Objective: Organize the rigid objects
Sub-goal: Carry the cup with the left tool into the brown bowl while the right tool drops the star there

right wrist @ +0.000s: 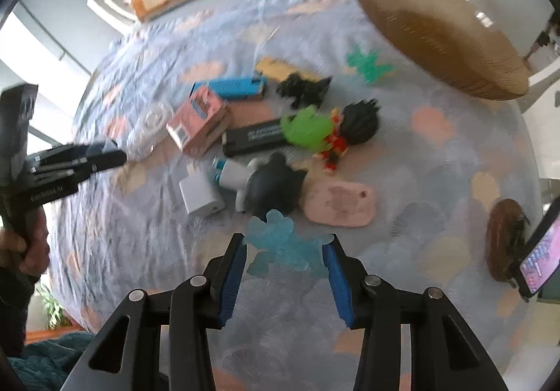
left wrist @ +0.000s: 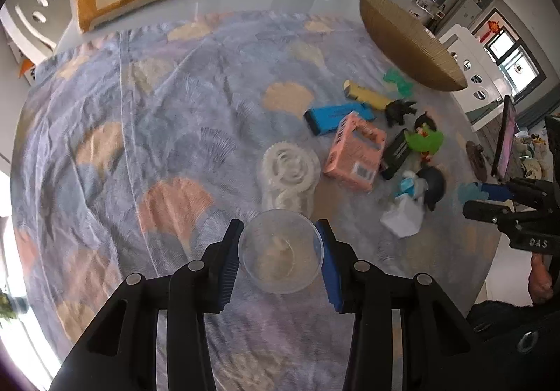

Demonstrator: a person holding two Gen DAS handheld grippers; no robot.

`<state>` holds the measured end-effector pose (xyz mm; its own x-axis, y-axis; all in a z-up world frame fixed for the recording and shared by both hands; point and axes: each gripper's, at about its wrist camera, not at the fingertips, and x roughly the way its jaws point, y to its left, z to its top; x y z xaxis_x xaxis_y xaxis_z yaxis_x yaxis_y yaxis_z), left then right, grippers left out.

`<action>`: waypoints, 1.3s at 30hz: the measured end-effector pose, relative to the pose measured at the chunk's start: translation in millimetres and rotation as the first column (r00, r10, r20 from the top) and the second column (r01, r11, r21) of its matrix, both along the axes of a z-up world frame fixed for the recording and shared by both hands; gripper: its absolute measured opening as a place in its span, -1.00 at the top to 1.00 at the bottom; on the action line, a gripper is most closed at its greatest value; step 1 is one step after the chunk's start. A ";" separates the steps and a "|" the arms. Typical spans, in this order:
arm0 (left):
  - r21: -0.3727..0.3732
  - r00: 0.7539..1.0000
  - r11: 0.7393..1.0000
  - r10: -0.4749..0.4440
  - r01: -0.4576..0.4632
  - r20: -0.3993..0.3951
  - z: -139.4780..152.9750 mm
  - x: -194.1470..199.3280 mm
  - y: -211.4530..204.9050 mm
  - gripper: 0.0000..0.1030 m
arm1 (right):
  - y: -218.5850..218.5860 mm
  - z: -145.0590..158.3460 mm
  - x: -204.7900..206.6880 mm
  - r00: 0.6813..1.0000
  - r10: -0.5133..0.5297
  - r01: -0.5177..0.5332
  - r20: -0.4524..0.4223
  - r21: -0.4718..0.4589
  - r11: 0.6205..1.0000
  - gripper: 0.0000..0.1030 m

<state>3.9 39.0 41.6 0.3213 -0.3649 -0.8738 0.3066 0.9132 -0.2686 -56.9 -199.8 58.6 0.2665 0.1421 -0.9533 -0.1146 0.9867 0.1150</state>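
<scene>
Because the task is to sort the rigid things, each hand carries one of them away from the heap. The left gripper (left wrist: 280,251) is closed on a clear plastic cup (left wrist: 280,251); its blue pads (left wrist: 229,270) press the cup wall from both sides, and the open mouth faces the camera, so the grip is probably across the widest part, where a thin round wall slips least. The cup hangs above the patterned cloth (left wrist: 140,111), near a white gear toy (left wrist: 288,174) but not touching it.

The right gripper (right wrist: 284,253) has a pale blue translucent figure (right wrist: 283,244) between its fingers. The figure's limbs reach both pads, so I judge it is clamped, though the blur makes the contact not fully sure.

The remaining things lie close together on the cloth: a pink box (right wrist: 197,120), a blue flat case (right wrist: 232,86), a black bar (right wrist: 255,137), a green toy (right wrist: 308,130), a dark-haired doll (right wrist: 357,123) and a white block (right wrist: 201,195). The woven basket (right wrist: 437,44) stands beyond them at the far right, and it seems the likely place for the sorted objects. The pile is tight, so taking single pieces from its edge first looks sensible.
</scene>
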 end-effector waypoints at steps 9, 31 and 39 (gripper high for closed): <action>-0.069 0.982 0.995 -0.065 0.078 0.175 85.9 49.5 -68.0 0.25 | -51.9 50.4 48.0 0.985 -0.112 0.105 0.130 0.062 0.993 0.14; -0.104 0.981 0.979 -0.166 0.175 0.097 65.0 177.6 -261.7 -0.07 | -165.4 30.2 144.4 0.925 -0.370 0.372 0.088 -0.011 0.928 0.00; -0.161 0.982 0.981 -0.080 0.109 0.173 102.6 132.7 -198.5 -0.44 | -163.3 49.7 102.6 0.904 -0.406 0.407 0.134 0.019 0.913 -0.20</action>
<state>136.6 -159.5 144.2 0.4125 -0.5380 -0.7351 0.4422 0.8238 -0.3548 45.7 -363.1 108.3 0.4233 -0.0140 -0.9059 0.2828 0.9520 0.1174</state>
